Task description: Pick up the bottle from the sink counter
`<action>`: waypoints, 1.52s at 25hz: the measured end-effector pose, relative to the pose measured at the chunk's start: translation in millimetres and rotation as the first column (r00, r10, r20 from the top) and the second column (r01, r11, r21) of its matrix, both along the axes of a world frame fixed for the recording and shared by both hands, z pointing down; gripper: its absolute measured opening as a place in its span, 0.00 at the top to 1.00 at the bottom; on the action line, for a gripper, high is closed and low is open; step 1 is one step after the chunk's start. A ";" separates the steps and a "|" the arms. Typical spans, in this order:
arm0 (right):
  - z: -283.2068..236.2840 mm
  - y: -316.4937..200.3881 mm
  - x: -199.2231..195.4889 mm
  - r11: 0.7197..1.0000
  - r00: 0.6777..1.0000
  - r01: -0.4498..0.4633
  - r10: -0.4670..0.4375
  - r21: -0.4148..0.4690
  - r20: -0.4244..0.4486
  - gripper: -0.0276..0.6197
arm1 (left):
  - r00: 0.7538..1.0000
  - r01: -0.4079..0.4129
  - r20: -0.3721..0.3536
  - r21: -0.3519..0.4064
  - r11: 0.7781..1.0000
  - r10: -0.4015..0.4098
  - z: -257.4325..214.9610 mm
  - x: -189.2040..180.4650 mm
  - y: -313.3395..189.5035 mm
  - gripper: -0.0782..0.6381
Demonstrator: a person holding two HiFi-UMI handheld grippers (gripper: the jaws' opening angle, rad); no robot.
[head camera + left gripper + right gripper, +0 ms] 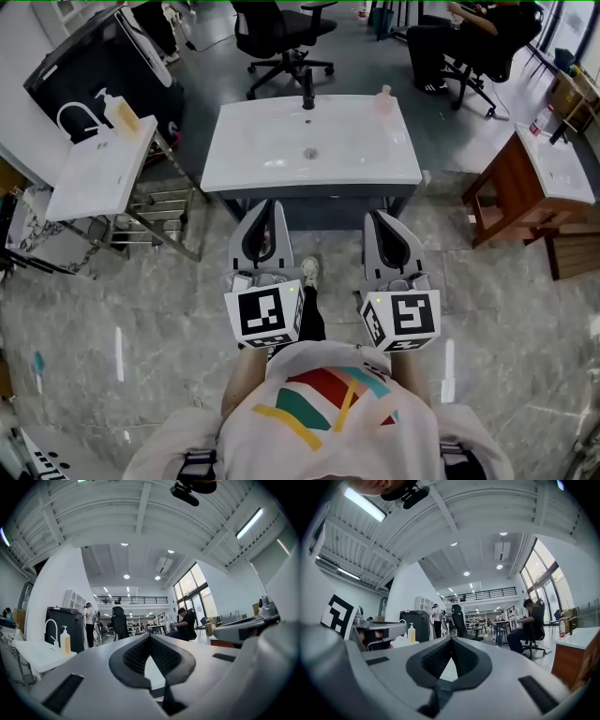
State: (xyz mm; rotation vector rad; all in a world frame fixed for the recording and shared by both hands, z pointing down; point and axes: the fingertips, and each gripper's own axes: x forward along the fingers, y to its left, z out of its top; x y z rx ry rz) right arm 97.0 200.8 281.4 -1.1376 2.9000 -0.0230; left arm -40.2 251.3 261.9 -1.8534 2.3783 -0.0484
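A small pale pink bottle (383, 97) stands upright at the far right corner of the white sink counter (253, 155), to the right of the black faucet (307, 92). My left gripper (266, 206) and right gripper (382, 217) are held side by side close to my body. They point at the counter's near edge, well short of the bottle. Both are shut with nothing between the pads, as the left gripper (150, 636) and right gripper (451, 640) views also show. Neither gripper view shows the bottle.
A second white sink (94, 173) with a soap dispenser (120, 112) stands on a metal rack at the left. A wooden stand (525, 192) with another basin is at the right. Behind the counter are an office chair (281, 37) and a seated person (469, 37).
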 end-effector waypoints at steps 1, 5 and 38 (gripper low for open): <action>2.0 -4.8 -4.8 1.000 1.000 0.002 -0.002 -0.003 -0.002 0.94 | 1.000 0.003 -0.003 -0.002 1.000 -0.003 1.8 -5.0 -4.4 0.87; 12.6 -27.8 -24.9 1.000 1.000 0.012 -0.012 -0.021 -0.018 0.94 | 1.000 0.015 -0.020 -0.011 1.000 -0.015 10.5 -24.4 -24.4 0.87; 5.7 -339.9 -242.0 0.993 0.992 -0.049 0.036 -0.107 -0.123 0.94 | 0.982 -0.126 -0.148 -0.051 0.991 0.118 7.7 -224.5 -356.9 0.87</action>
